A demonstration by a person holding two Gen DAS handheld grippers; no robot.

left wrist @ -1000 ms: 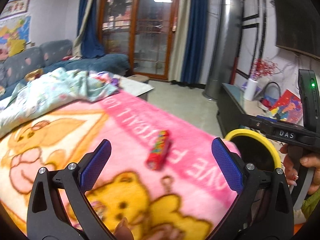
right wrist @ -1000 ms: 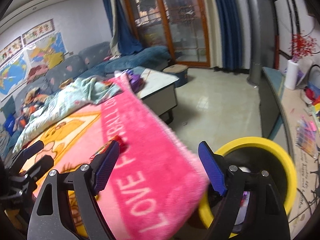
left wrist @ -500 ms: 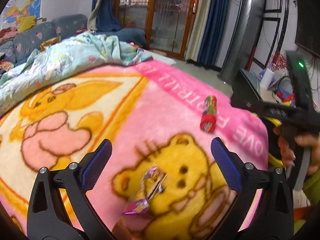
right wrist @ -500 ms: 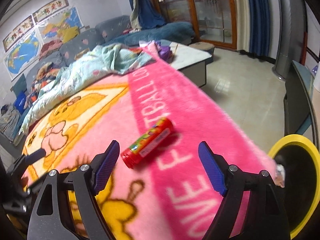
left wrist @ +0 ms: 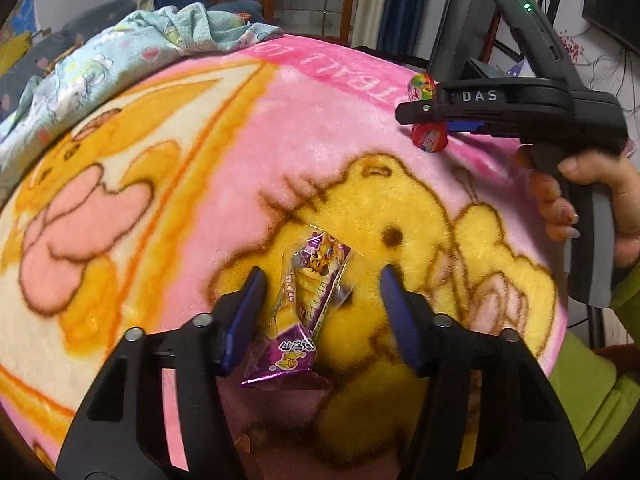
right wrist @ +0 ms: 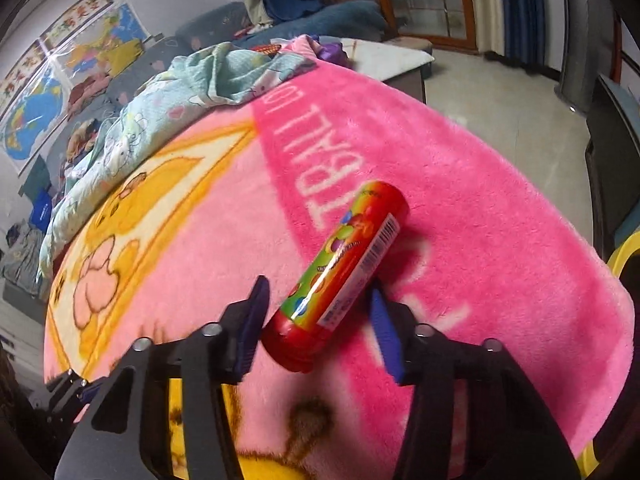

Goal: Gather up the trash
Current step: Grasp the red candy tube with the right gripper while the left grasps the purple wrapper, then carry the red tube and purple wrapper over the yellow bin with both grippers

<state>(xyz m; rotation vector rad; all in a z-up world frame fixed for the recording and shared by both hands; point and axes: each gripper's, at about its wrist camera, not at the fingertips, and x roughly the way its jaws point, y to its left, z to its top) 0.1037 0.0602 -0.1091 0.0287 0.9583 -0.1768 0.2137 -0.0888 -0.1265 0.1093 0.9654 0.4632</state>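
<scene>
Start at the left: your left claw (left wrist: 322, 308) points steeply down at the purple snack wrapper (left wrist: 308, 300), which lies flat on the yellow bear printed on the pink blanket (left wrist: 320, 120). Its jaws have just been closing and now straddle the wrapper; the left pad (left wrist: 246, 312) sits just beside the wrapper's edge, while the right pad (left wrist: 394, 316) stands apart from it, so I judge that nothing is gripped yet. You come from above because a thin, limp packet on soft plush offers only its edges, and pinching across its narrow width should crumple it into something the pads can keep. Further right and farther from you, your right hand (left wrist: 580, 208) brings the other tool down over the red candy tube (right wrist: 340, 276), which lies on its side across the white lettering of the blanket's pink border. The right claw (right wrist: 318, 320) has also just been closing; it is partly open, with the tube's near end between the pads, one pad close on each side. Whether either pad presses on the tube I cannot tell, and the tube rests on the blanket, so I take it as not yet lifted. Gripping across the round body near its cap suits a cylinder that would roll away if pushed from one side. At the far right edge of that view a yellow bin rim (right wrist: 624, 248) shows below the blanket's edge, probably where both pieces belong. A crumpled pale-blue quilt (right wrist: 160, 104) lies at the far left, clear of both grasps.
</scene>
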